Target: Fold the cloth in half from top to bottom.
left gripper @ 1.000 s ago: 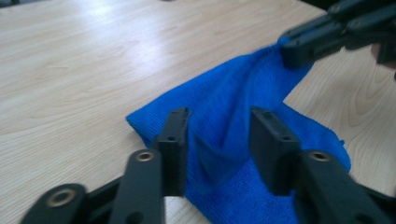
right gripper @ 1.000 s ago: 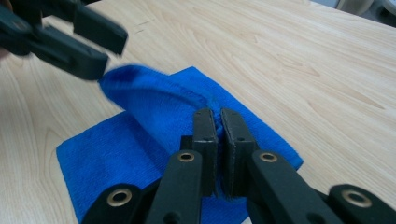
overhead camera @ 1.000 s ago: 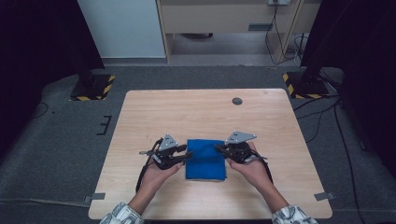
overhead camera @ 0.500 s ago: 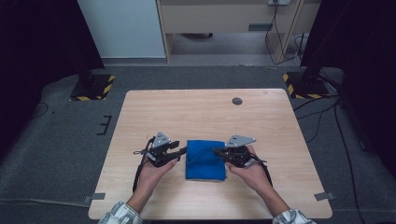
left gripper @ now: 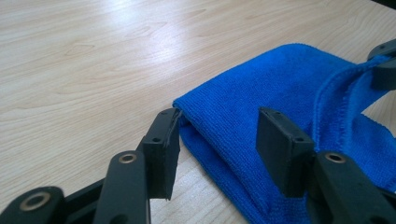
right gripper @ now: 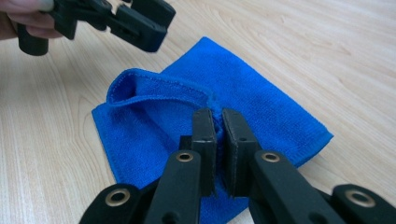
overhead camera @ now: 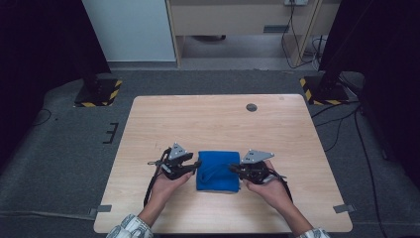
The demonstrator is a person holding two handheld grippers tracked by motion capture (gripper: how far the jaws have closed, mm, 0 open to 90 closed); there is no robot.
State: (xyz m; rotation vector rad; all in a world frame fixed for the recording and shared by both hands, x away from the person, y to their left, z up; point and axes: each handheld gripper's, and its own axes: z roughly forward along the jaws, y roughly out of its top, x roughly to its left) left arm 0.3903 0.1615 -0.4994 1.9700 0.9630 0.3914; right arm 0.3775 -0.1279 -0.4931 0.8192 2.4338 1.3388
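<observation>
High view shows my two hands at the near half of the worktop point(overhead camera: 148, 124) with the blue cloth point(overhead camera: 218, 171) folded flat between them – my left tongs point(overhead camera: 195, 166) at its left edge, my right tongs point(overhead camera: 234, 169) at its right edge. Right gripper view tells the grip: my right tongs point(right gripper: 218, 140) are pinched tight on a raised hem of the blue cloth point(right gripper: 261, 107), and a loop of that hem arches away ahead of them toward my other hand. Left gripper view has my left tongs point(left gripper: 217, 140) about half wide, jaws just having been opening, with the folded corner of the cloth point(left gripper: 261, 88) lying between them – the left pad sits right at the corner, not pressing. So the cloth lies directly ahead of the left tongs and to their right, its longer side running away from me. My judgement: the right hand has the hold, and the left is the free one for the next grab or pull
</observation>
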